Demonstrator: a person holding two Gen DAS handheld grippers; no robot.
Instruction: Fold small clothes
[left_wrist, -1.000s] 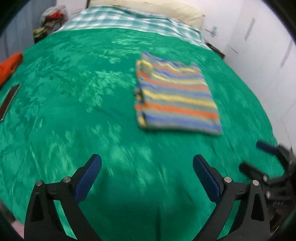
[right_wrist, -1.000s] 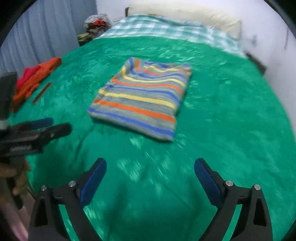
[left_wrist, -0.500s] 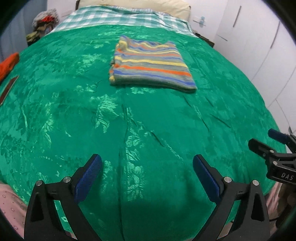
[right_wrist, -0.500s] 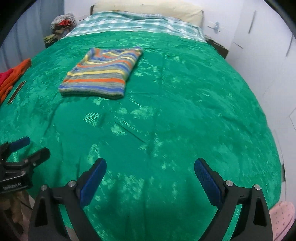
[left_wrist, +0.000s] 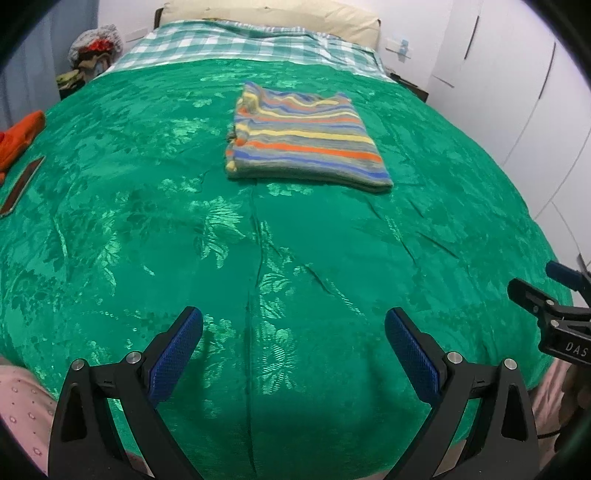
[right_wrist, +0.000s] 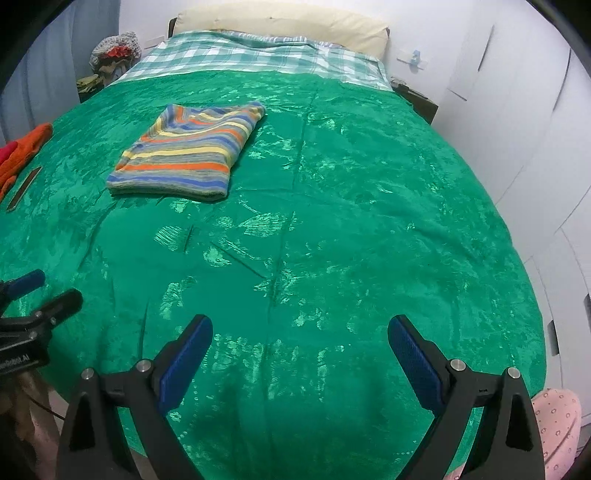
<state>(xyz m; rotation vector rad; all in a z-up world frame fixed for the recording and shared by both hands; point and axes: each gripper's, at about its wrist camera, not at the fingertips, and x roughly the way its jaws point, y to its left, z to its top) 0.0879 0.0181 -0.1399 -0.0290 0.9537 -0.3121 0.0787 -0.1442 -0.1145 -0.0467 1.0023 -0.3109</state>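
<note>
A green bedspread (left_wrist: 155, 206) with a shiny leaf pattern fills nearly all of both views, stretching away ahead of both pairs of fingers. Beyond it, at the far end, lie a checked sheet (left_wrist: 229, 44) and a cream pillow (left_wrist: 280, 18), with white cupboard doors (right_wrist: 524, 122) off to the right.

The striped top (left_wrist: 303, 144) lies flat on the bedspread, already folded into a neat rectangle. It sits well ahead of the left gripper (left_wrist: 293, 350), roughly in line with the gap between its fingers, and ahead and to the left of the right gripper (right_wrist: 300, 356). Neither gripper touches it.

It looks like a soft, light knit in several layers: it should drape and sag when lifted, and the layers could slide apart if only the top one is caught. The thick folded edge nearest the fingers looks the safest place to pinch, taking all layers together, ideally at both near corners at once.

An orange cloth (left_wrist: 22, 133) lies far left of the left fingers, with a flat dark strip (left_wrist: 22, 184) just beside it; I cannot tell what the strip is.

Both grippers hang over the near edge of the bed with their blue pads (left_wrist: 177, 354) spread wide, holding nothing. Judging by the tidy rectangle, this top seems finished.
</note>
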